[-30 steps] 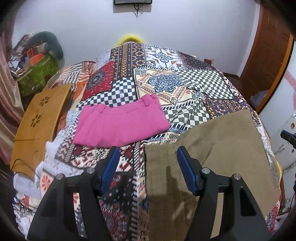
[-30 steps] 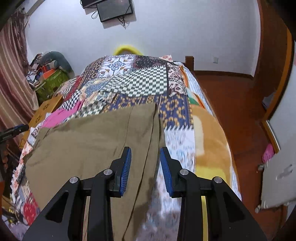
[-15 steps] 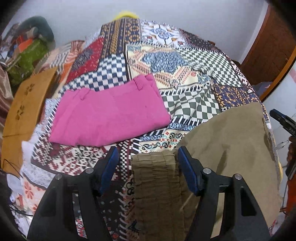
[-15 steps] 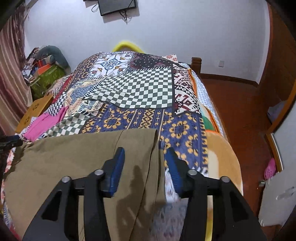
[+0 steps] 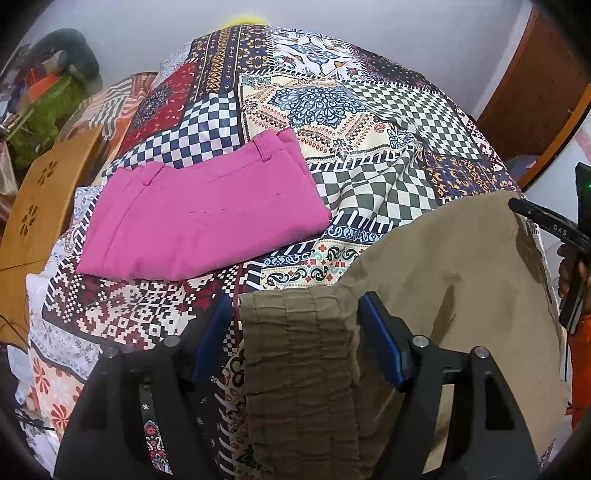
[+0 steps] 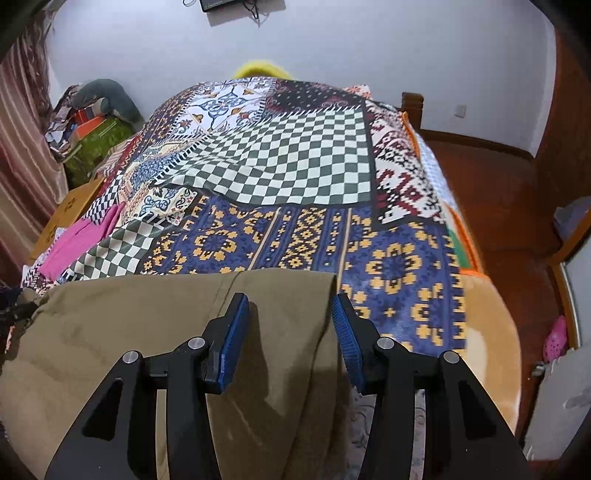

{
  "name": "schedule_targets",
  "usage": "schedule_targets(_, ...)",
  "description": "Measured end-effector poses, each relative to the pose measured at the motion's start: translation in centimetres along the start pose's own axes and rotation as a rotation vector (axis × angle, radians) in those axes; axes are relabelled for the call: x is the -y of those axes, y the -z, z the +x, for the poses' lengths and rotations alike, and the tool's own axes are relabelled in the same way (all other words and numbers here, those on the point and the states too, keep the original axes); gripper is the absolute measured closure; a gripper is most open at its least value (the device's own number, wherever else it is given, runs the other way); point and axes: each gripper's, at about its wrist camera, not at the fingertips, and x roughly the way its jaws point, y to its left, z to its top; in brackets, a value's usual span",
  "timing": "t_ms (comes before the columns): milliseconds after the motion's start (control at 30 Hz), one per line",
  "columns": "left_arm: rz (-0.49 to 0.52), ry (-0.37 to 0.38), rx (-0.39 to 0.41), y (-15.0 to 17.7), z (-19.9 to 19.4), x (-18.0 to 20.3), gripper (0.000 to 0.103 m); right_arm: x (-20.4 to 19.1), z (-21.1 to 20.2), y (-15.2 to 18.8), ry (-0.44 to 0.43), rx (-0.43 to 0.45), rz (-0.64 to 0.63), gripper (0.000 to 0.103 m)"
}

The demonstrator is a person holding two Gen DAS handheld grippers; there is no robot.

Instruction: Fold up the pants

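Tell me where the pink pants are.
The folded pink pants lie on the patchwork bedspread, left of the khaki pants in the left wrist view.

Olive pants (image 5: 461, 280): matt woven cloth, waistband ribbed. Pink pants (image 5: 207, 218): smooth matt cloth. Bedspread (image 6: 295, 166): smooth printed fabric.

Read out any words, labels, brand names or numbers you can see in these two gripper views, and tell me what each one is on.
"DAS" in pale letters on the black right gripper, seen at the right edge of the left wrist view; the text may run on past what shows.
No readable text on the folded pink pants, the olive-brown pants or the patterned patchwork bedspread.
The dark wall-mounted screen shows no legible marking.
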Motion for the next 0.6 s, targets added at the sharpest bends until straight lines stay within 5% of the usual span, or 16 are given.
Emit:
schedule_targets(167,-0.014,0.019,0.019,0.2,0.0,-0.2,0.035,-0.1,0.6,0.2,0.005,-0.006,-0.013,0.094)
schedule_targets(300,-0.024,0.007,0.041,0.2,-0.1,-0.4,0.046,-0.6,0.2,0.4,0.031,0.017,-0.058,0.096)
schedule_targets(600,-0.082,-0.038,0.075,0.5,-0.9,-0.7,0.049,-2.7,-0.1,-0.4,0.150,0.060,-0.231,0.098)
